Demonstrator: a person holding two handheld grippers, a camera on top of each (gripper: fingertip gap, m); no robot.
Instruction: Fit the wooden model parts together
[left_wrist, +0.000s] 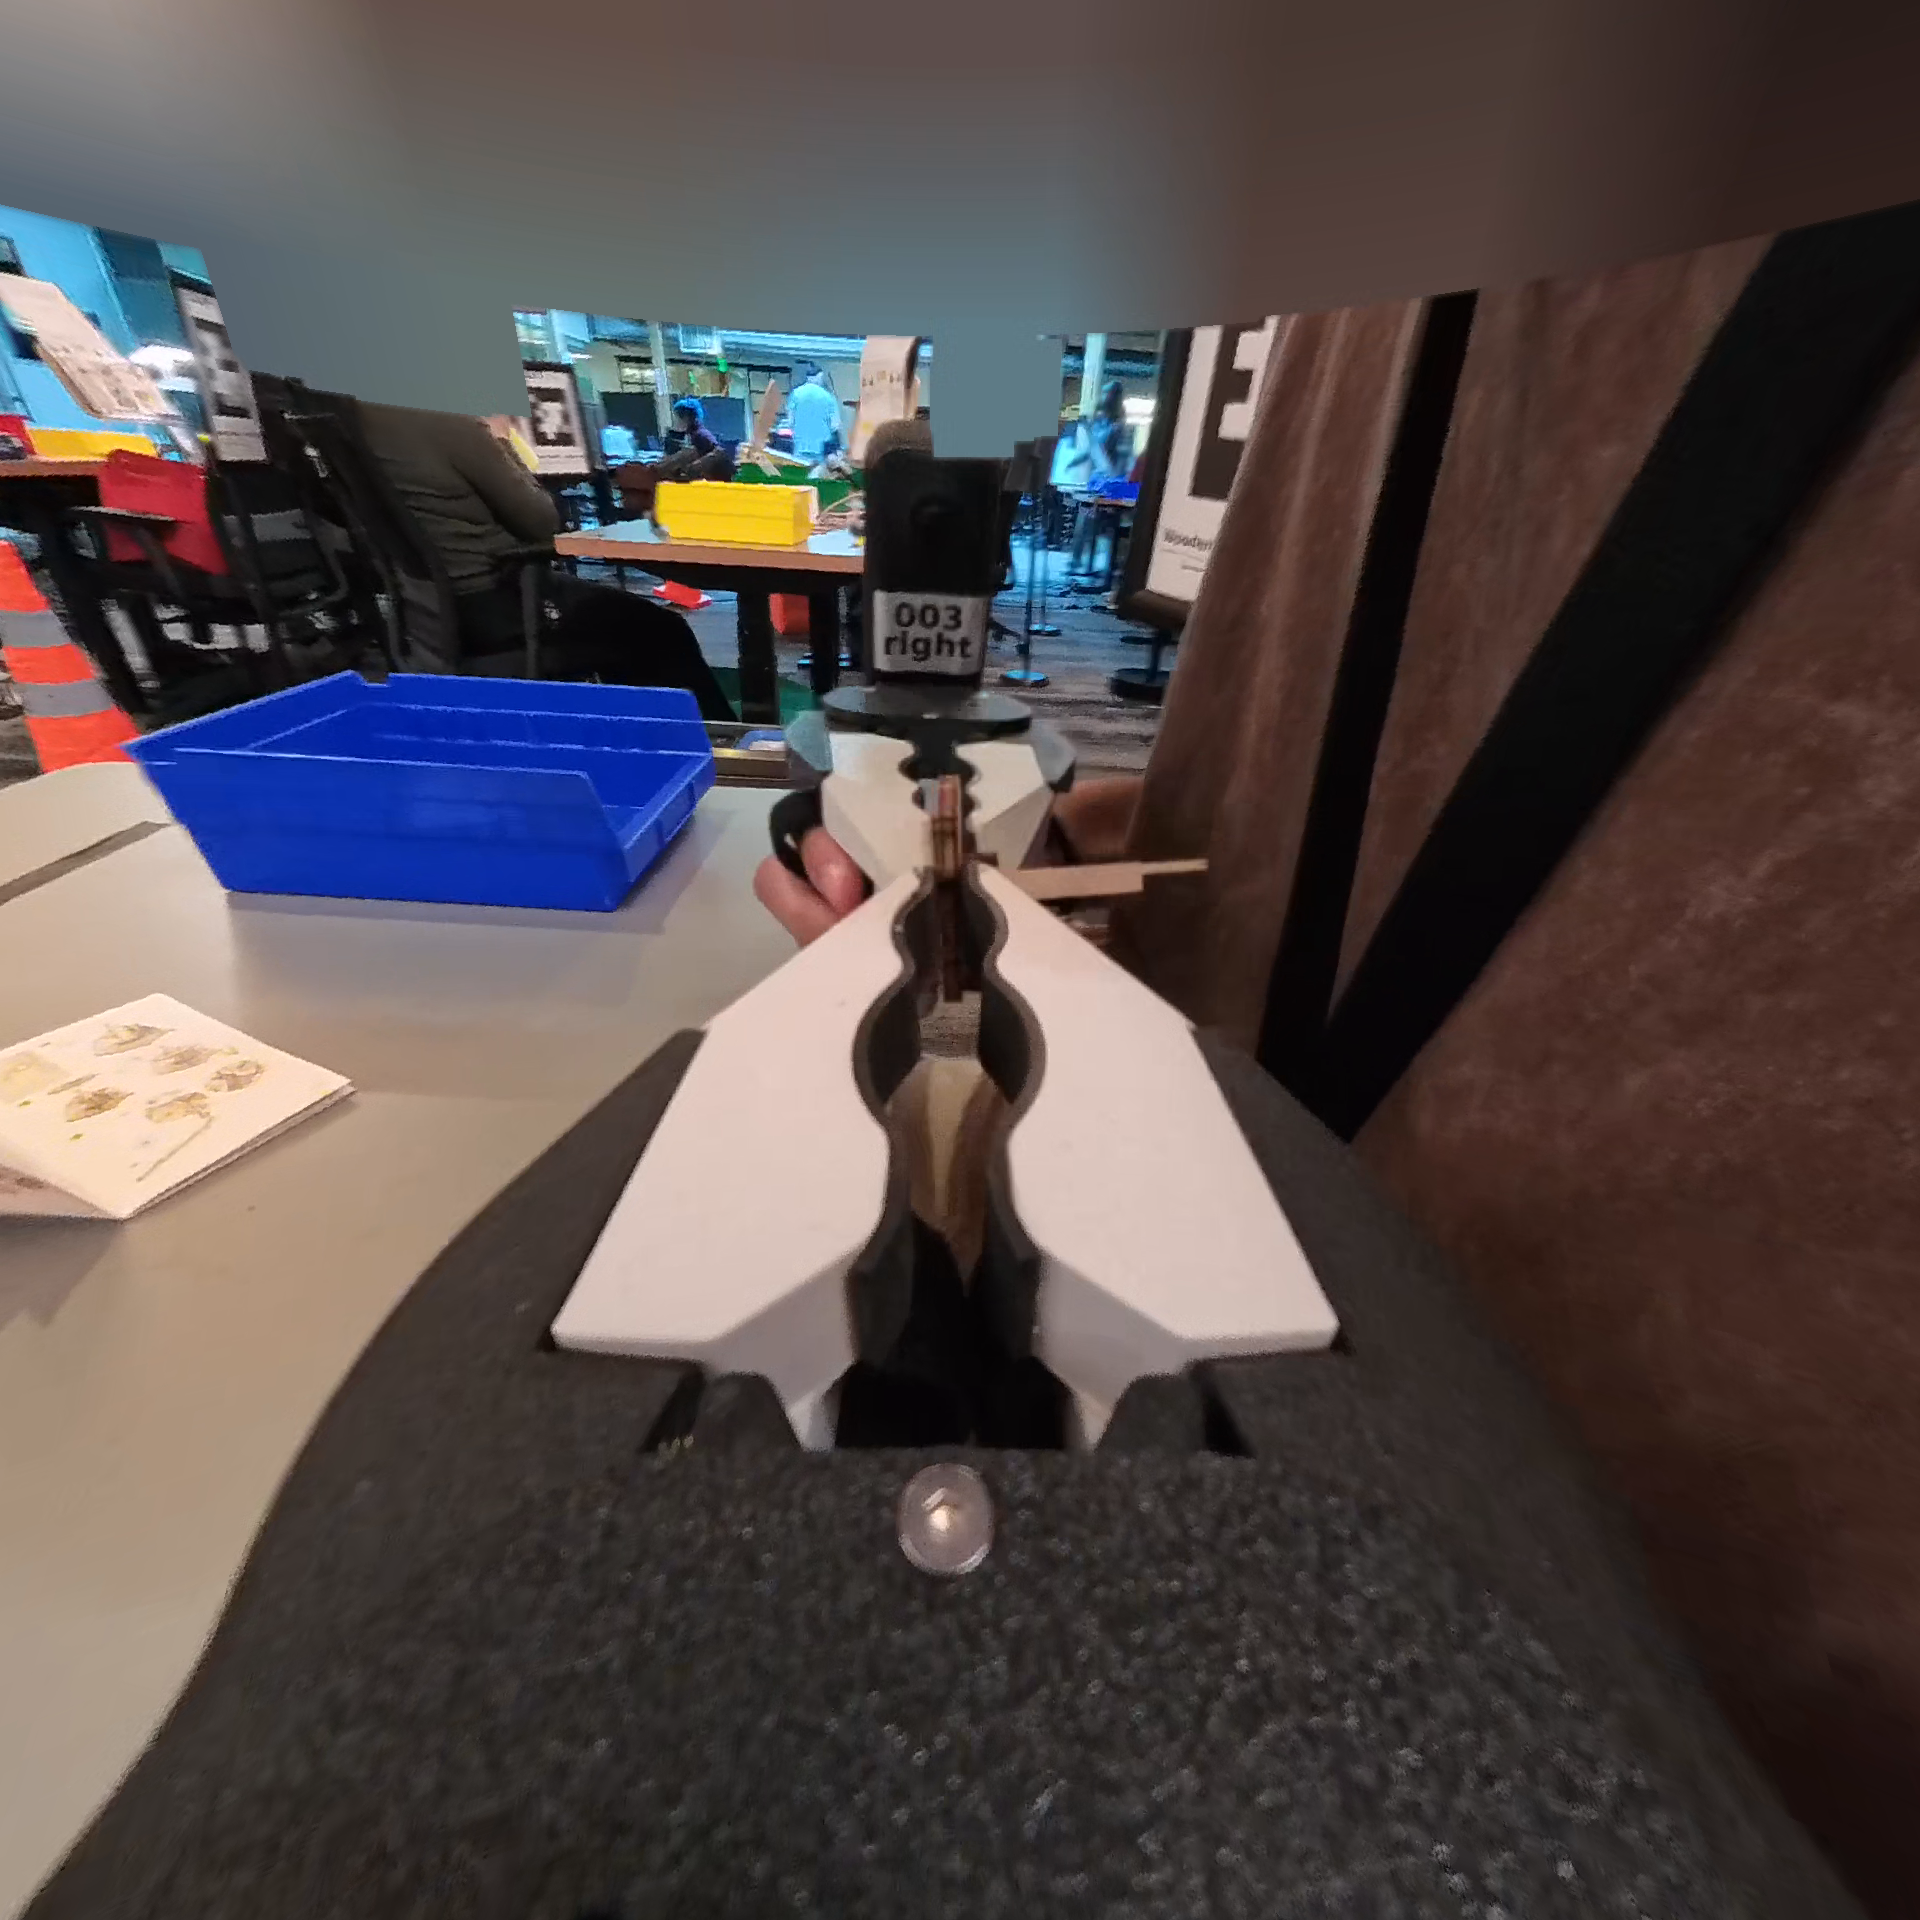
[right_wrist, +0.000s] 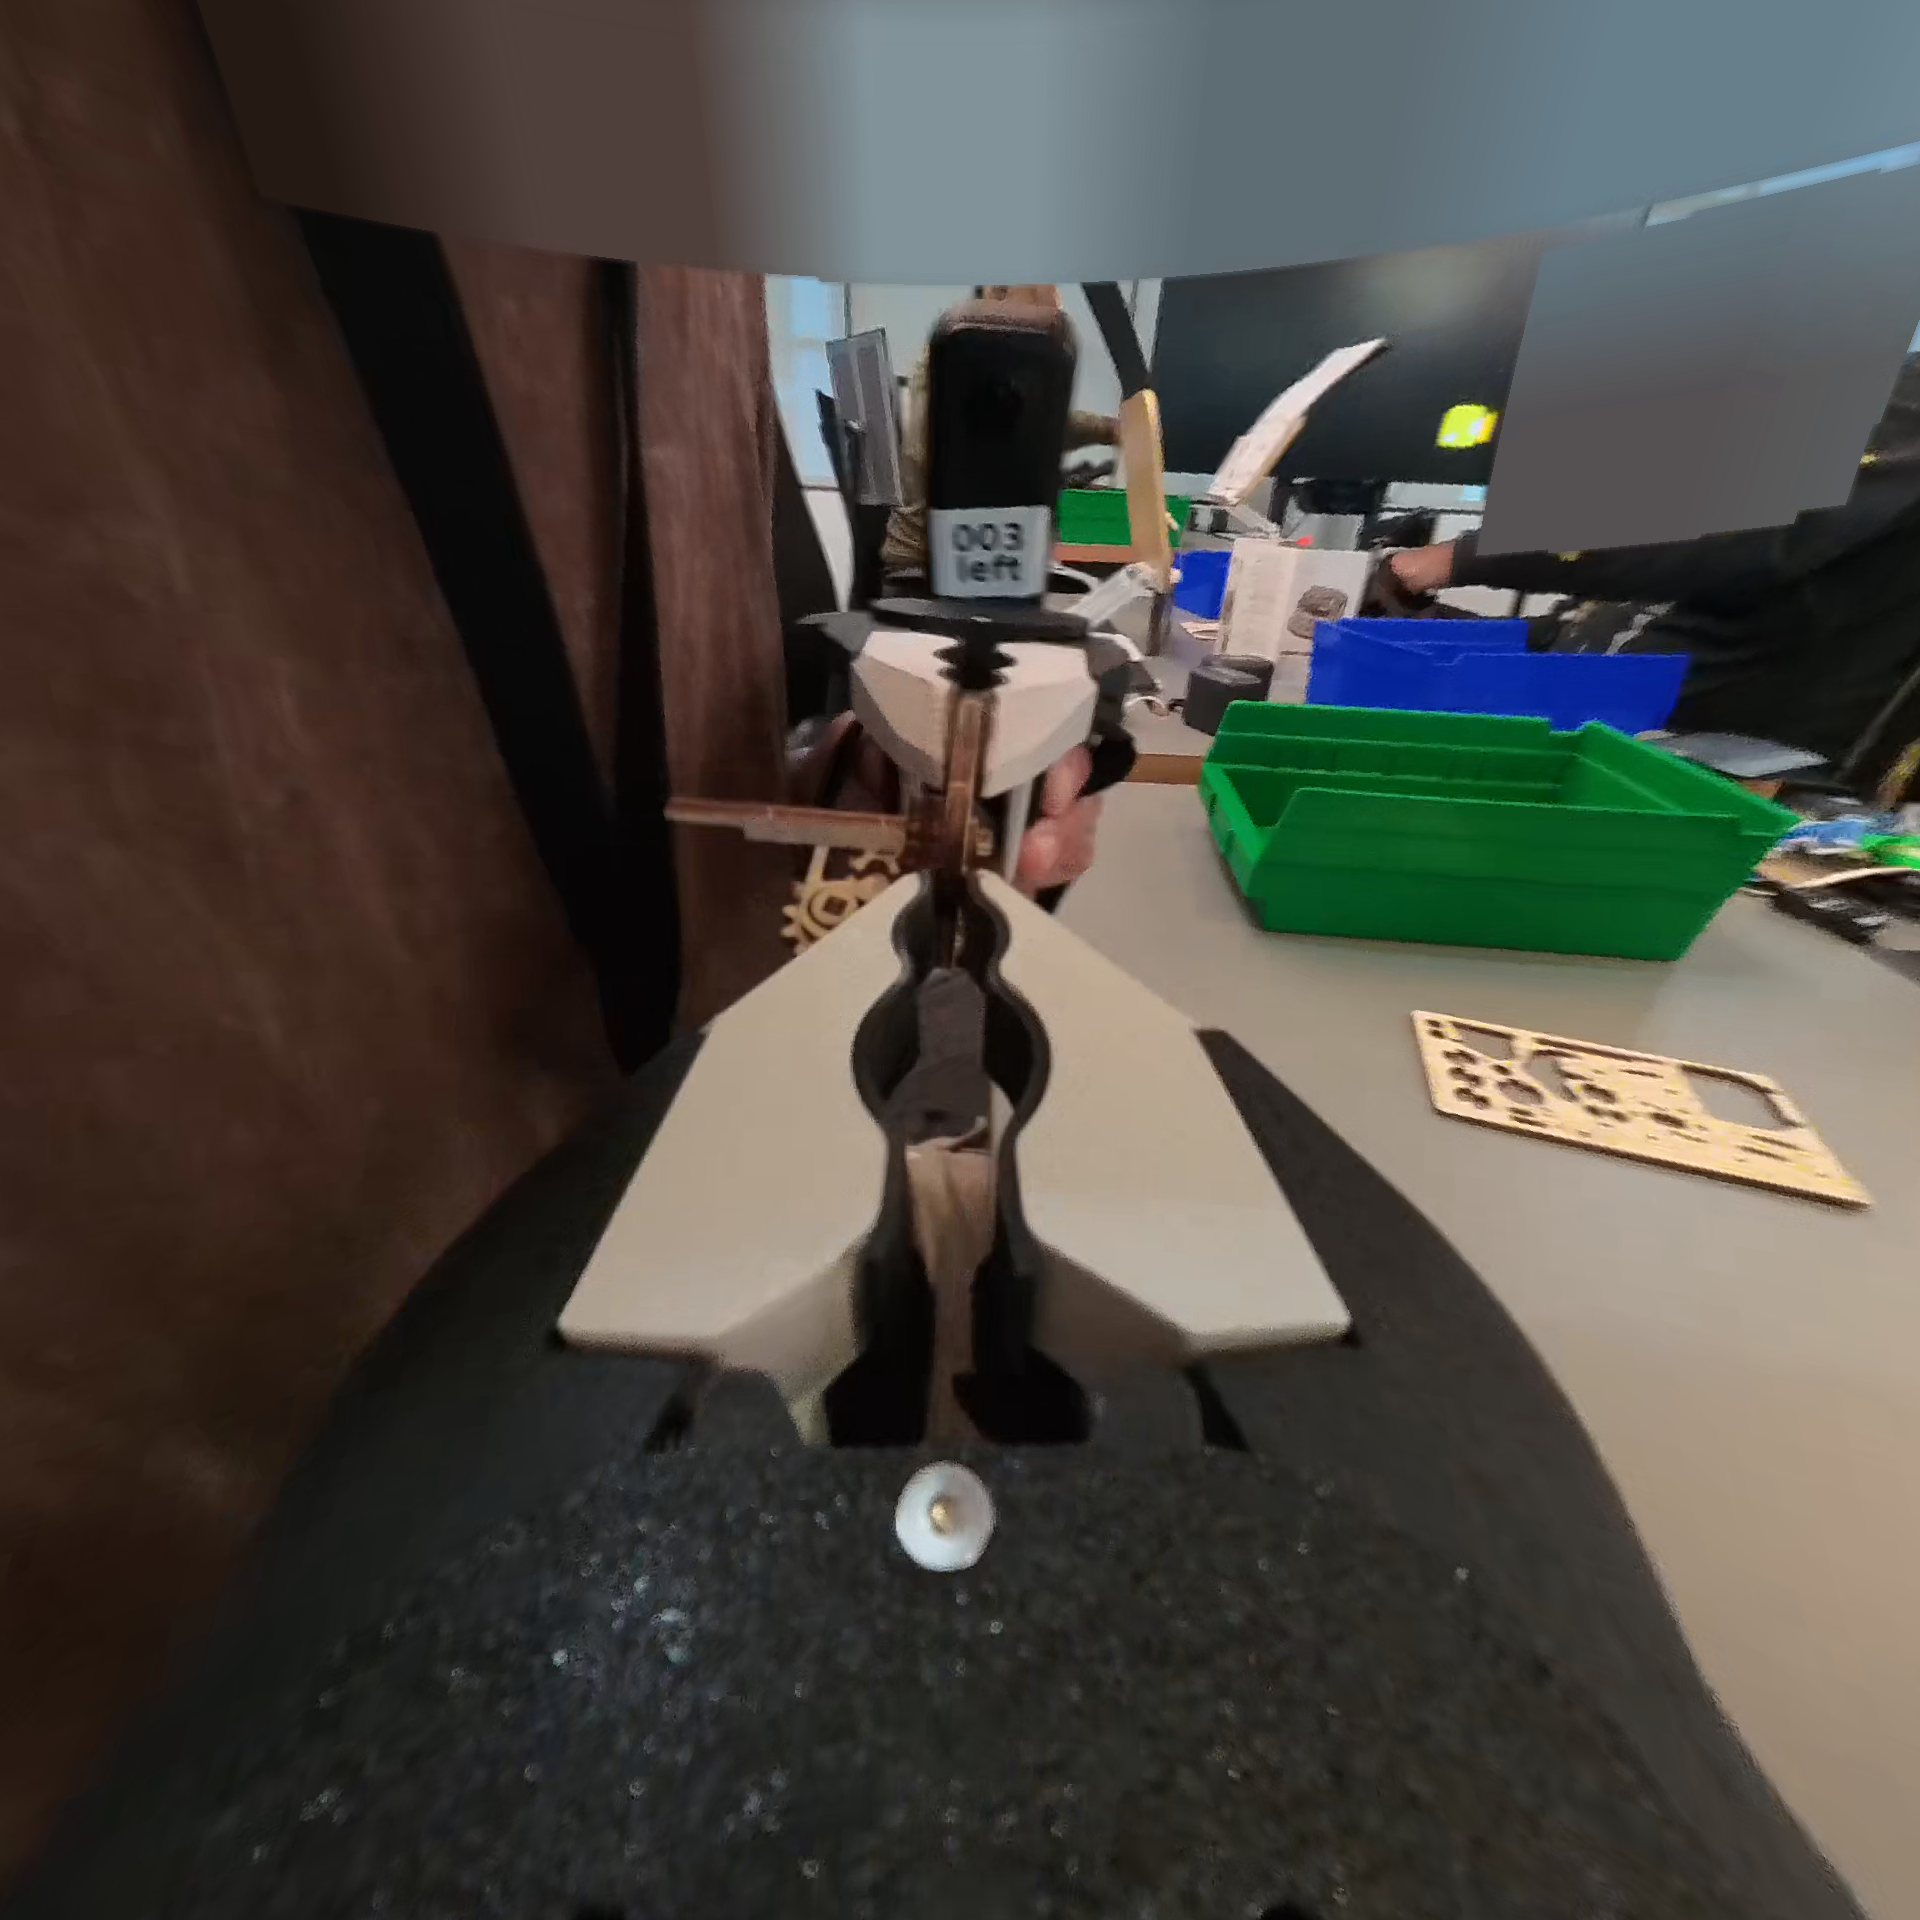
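My two grippers face each other tip to tip above the grey table (left_wrist: 416, 1039). My left gripper (left_wrist: 940, 899) is shut on a thin wooden part (left_wrist: 948, 940) held edge-on. My right gripper (right_wrist: 948, 896) is shut on a thin wooden part (right_wrist: 945, 925) of the same small model. In the right wrist view the left gripper (right_wrist: 971, 732) holds a rounded wooden plate (right_wrist: 968, 764) that meets a wooden hub (right_wrist: 935, 826). A wooden stick (right_wrist: 779, 821) juts sideways from the hub; it also shows in the left wrist view (left_wrist: 1122, 878). The right gripper (left_wrist: 943, 821) shows beyond my left fingertips.
A blue bin (left_wrist: 436, 790) and an open booklet (left_wrist: 135, 1101) lie on the table to the left. A green bin (right_wrist: 1475, 831) and a wooden sheet with cut-outs (right_wrist: 1621, 1112) lie to the right. A brown partition (left_wrist: 1610, 935) stands close beside the grippers. A light wooden gear piece (right_wrist: 831, 904) sits below the model. My two grippers' fingertips are within a few centimetres of each other.
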